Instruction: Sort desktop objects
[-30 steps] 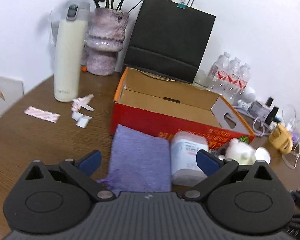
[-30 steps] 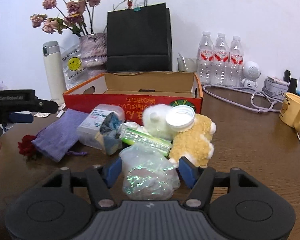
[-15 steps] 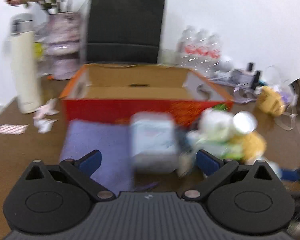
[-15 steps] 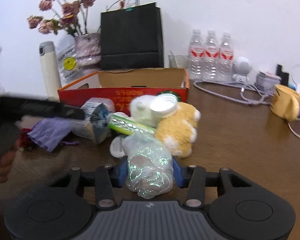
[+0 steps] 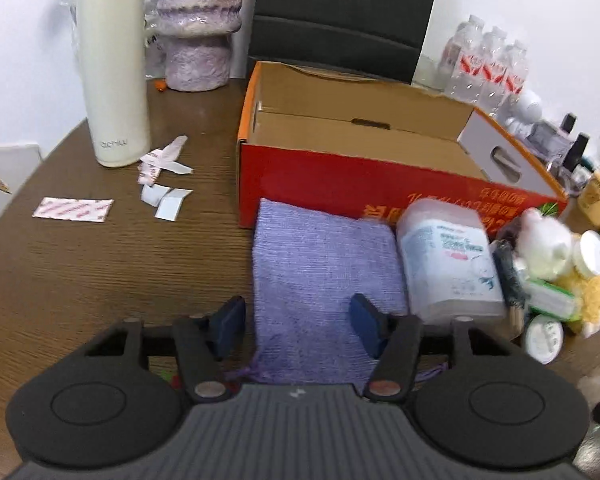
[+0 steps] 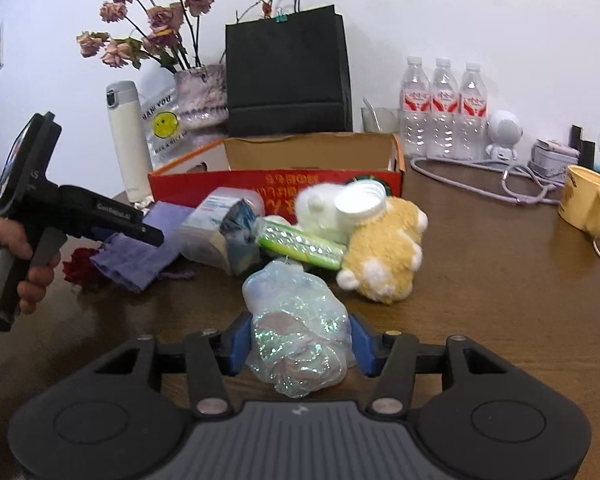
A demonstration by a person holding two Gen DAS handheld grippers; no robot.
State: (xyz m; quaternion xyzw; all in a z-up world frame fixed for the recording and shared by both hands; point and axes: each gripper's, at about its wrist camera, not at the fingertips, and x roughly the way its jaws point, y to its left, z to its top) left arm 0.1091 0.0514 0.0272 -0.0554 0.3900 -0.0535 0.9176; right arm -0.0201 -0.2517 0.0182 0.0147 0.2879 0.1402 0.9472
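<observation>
Your right gripper (image 6: 298, 346) squeezes the shiny plastic bag (image 6: 296, 330) between its jaws. Your left gripper (image 5: 296, 322) has its jaws apart, one on each side of the purple cloth's (image 5: 320, 276) near edge. Beside the cloth lies a wipes pack (image 5: 450, 262), then plush toys (image 6: 384, 248). Behind them stands the red box (image 5: 356, 184).
</observation>
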